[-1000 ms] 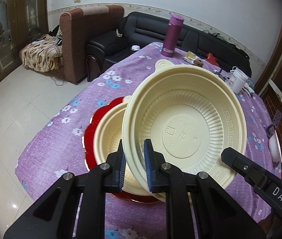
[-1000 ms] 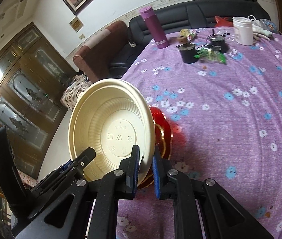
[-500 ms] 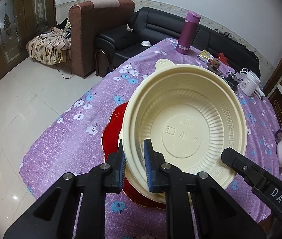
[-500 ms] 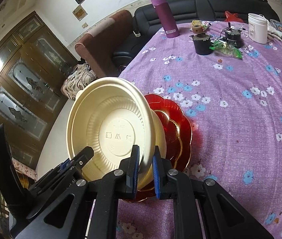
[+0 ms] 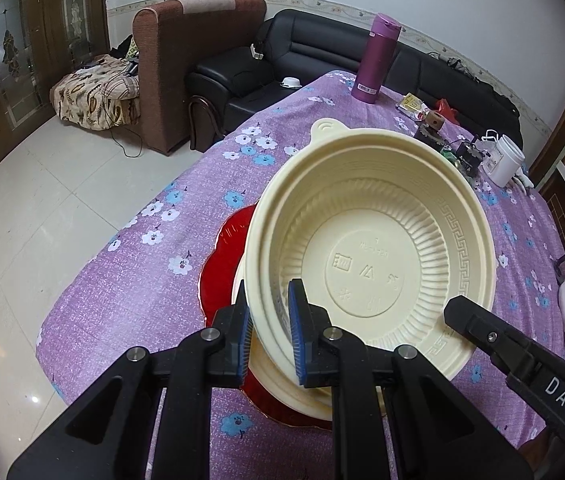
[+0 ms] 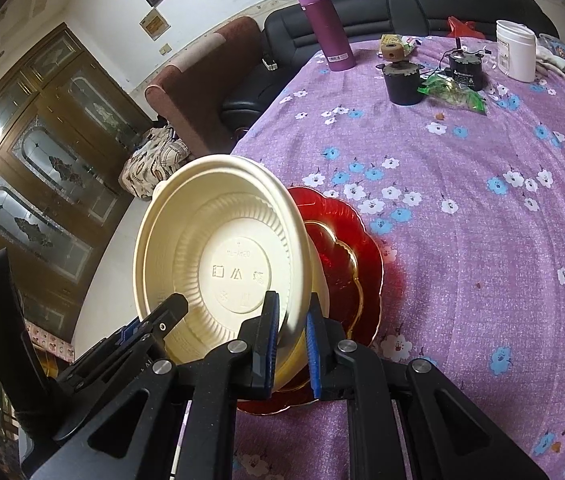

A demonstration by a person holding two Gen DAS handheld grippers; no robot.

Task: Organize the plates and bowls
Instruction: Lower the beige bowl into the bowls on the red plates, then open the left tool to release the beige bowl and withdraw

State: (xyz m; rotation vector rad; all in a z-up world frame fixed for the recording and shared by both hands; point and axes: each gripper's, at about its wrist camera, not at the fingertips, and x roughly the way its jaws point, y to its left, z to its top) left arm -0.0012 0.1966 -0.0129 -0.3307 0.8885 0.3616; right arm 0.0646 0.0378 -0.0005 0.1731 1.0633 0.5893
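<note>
Above the near edge of the worktop (image 5: 130, 280), which wears a purple cloth with white and blue flowers, a cream bowl (image 5: 366, 256) is held tilted by both tools at once. The left hand-held gripper (image 5: 268, 334) has its blue-padded fingers nearly closed on the bowl's rim, one pad inside and one outside. The right hand-held gripper (image 6: 290, 344) pinches the rim on the opposite side in the same way, jaws almost together with only the thin plastic wall between them. In the left wrist view the right tool's black arm reaches in along the bowl's lower right edge.

The bowl's ribbed inside and the moulded marks on its base face the left camera; a small tab sticks out at its far rim. Directly under it sits a second cream bowl (image 5: 278, 384), resting on a red scalloped plate (image 6: 346, 256) with a gold-toned centre. Whether the held bowl touches the one beneath cannot be told.

Towards the far end of the worktop stand a purple flask (image 6: 324, 28), a black pot (image 6: 402, 82), a white jar (image 6: 516, 50) and a green wrapper (image 6: 456, 94).
</note>
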